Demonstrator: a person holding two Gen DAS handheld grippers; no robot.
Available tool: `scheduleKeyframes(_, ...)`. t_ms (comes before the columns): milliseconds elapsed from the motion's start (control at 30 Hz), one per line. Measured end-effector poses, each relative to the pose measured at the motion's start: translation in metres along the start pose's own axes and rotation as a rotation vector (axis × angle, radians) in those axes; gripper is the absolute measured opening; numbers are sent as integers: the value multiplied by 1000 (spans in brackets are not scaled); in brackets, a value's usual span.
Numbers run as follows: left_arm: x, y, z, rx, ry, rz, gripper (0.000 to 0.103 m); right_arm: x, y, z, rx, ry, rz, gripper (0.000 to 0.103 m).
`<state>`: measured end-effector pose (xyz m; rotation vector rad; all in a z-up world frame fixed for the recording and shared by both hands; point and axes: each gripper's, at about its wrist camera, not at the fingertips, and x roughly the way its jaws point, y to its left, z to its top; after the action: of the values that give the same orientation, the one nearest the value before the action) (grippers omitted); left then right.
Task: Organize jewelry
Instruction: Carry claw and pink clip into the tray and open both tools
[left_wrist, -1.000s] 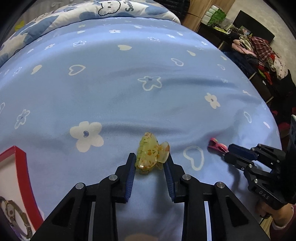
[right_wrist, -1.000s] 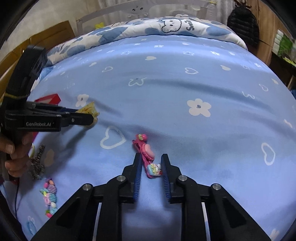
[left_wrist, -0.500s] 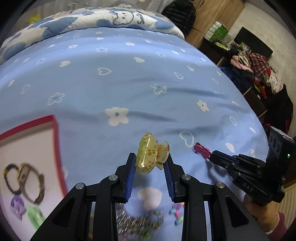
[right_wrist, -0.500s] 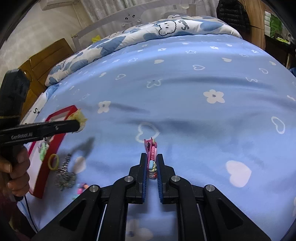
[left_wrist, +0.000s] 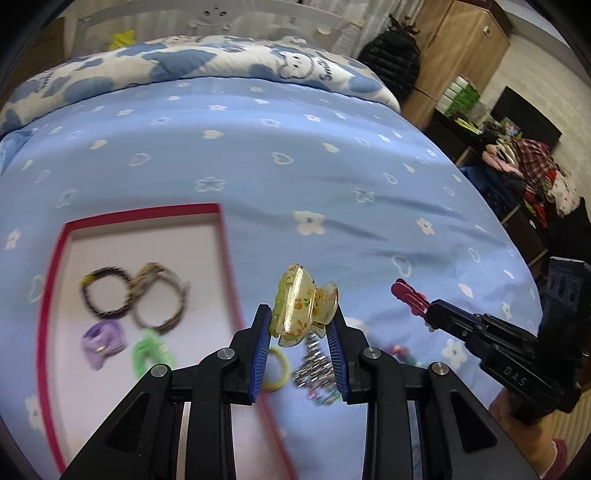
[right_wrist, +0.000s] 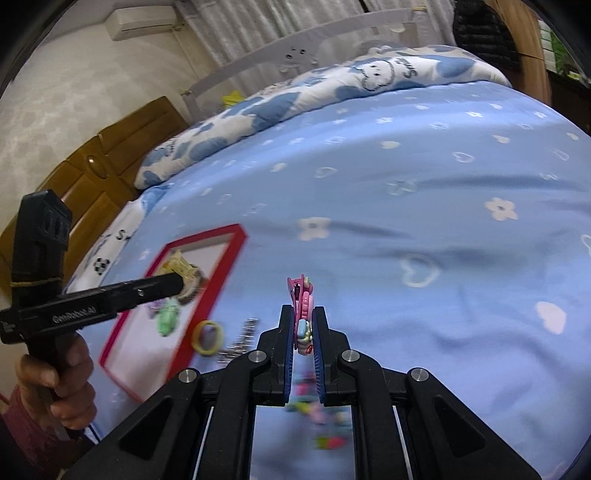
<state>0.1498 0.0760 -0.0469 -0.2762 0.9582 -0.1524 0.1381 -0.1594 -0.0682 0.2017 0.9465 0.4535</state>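
My left gripper (left_wrist: 300, 325) is shut on a translucent yellow claw hair clip (left_wrist: 301, 308) and holds it in the air near the right rim of a red-edged white tray (left_wrist: 226, 254). The tray holds two bracelets (left_wrist: 133, 295), a purple clip (left_wrist: 103, 341) and a green clip (left_wrist: 149, 350). My right gripper (right_wrist: 304, 325) is shut on a pink hair clip (right_wrist: 302, 306), lifted above the bed; it also shows in the left wrist view (left_wrist: 408, 297). The tray (right_wrist: 218, 280) lies to its left.
A yellow hair tie (left_wrist: 275, 369), a silver chain (left_wrist: 314, 363) and small coloured clips (right_wrist: 321, 413) lie on the blue bedsheet (left_wrist: 258, 147) beside the tray. A patterned quilt (left_wrist: 207, 62) lies at the bed's far end. Furniture and clothes stand to the right.
Both grippers have lifted their clips off the sheet and moved left toward the tray. The right gripper closed on the pink clip. The tray has come into full view.
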Motion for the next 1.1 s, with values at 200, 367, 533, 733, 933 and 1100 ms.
scheduleKeyframes(200, -39, 21, -18, -32, -33, 38, 28, 2, 42, -2, -41, -9, 49, 9)
scheduleKeyframes(367, -65, 39, -33, -64, -49, 63, 28, 8, 69, -5, -68, -3, 80, 9)
scheduleKeyframes(533, -81, 53, -44, -86, -56, 83, 28, 17, 89, -11, -85, 14, 108, 9)
scheduleKeyframes(733, -90, 70, -54, -117, -54, 105, 28, 27, 109, -16, -107, 31, 136, 9)
scheduleKeyframes(933, -97, 91, -63, -163, -52, 125, 28, 38, 130, -20, -128, 48, 152, 9)
scheduleKeyframes(1100, -94, 103, -65, -187, -49, 142, 28, 50, 142, -23, -140, 65, 150, 9)
